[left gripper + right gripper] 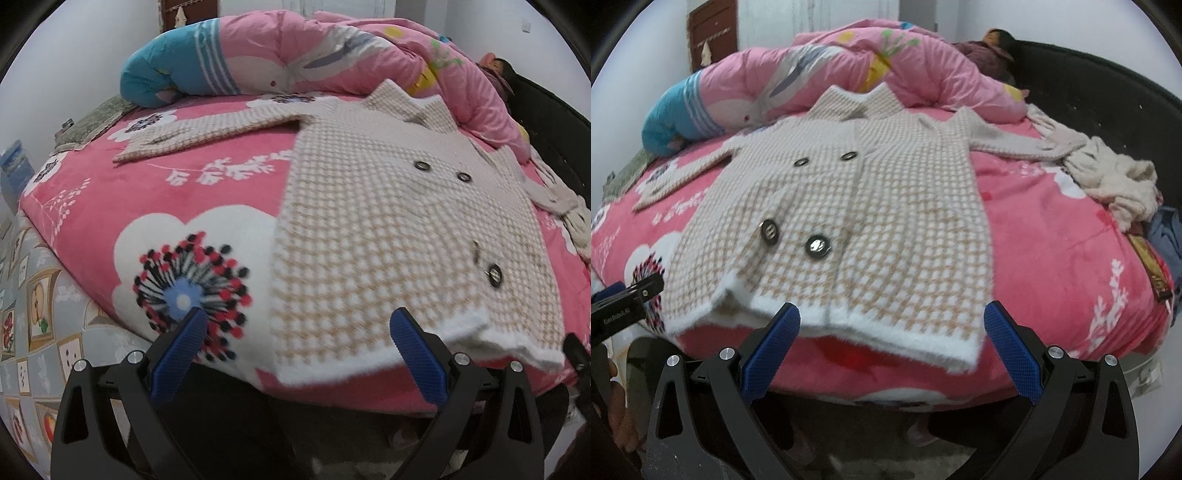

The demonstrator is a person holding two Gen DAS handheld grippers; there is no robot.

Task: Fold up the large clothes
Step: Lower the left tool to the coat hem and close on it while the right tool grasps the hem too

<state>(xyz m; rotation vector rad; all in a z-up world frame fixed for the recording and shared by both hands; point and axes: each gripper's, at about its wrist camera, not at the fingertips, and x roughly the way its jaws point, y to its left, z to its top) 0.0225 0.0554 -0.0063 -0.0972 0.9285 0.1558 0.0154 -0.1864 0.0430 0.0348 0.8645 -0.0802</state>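
A beige-and-white checked knit coat with dark buttons lies flat, front up, on the pink floral bed cover. Its long axis runs from the white hem at the bed's near edge to the collar by the pink quilt at the far side, sleeves spread sideways. The left tool and right tool both hover just short of the hem, jaws wide apart, holding nothing. The left tool's body reads "GenRobot.AI".

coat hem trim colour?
White fuzzy band on the coat hem, below the beige-and-white check; clearest in the right wrist view.
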